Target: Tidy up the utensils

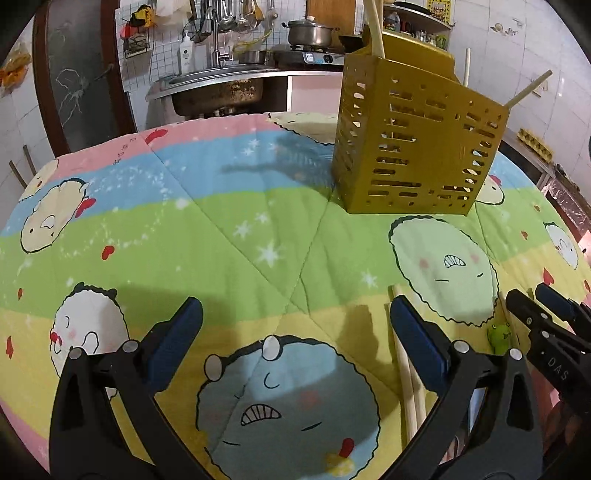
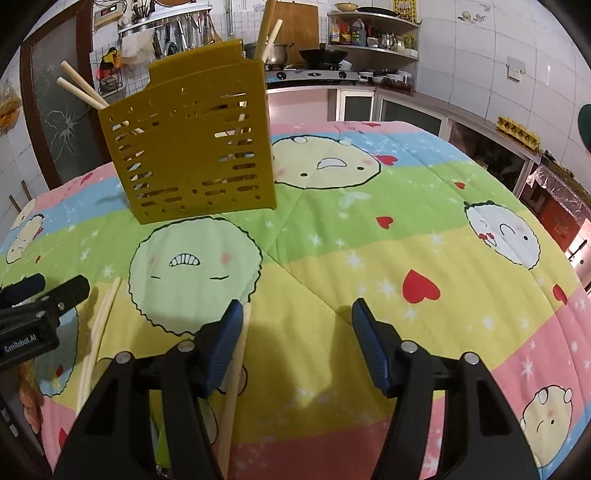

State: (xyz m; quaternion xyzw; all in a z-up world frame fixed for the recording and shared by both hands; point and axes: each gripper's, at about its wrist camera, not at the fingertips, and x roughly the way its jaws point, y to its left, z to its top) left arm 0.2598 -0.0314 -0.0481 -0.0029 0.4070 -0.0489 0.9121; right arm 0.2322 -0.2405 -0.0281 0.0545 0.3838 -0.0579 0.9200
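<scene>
A yellow perforated utensil holder (image 1: 417,147) (image 2: 192,147) stands upright on the quilt-covered table, with several pale wooden chopsticks (image 2: 81,88) sticking out of its top. My left gripper (image 1: 295,310) hovers open low over the quilt, nothing between its fingers. Two loose chopsticks (image 1: 406,376) lie on the quilt under its right finger. My right gripper (image 2: 297,314) is also open and holds nothing. One loose chopstick (image 2: 236,369) lies along the inner side of its left finger. The pair of chopsticks (image 2: 99,325) lies further left, next to the left gripper (image 2: 48,291).
A cartoon-print quilt (image 1: 229,229) covers the table. A small green frog-topped item (image 1: 498,336) lies beside the right gripper (image 1: 543,306). Behind the table are a sink (image 1: 218,81), a stove with a pot (image 1: 310,33) and shelves (image 2: 373,37).
</scene>
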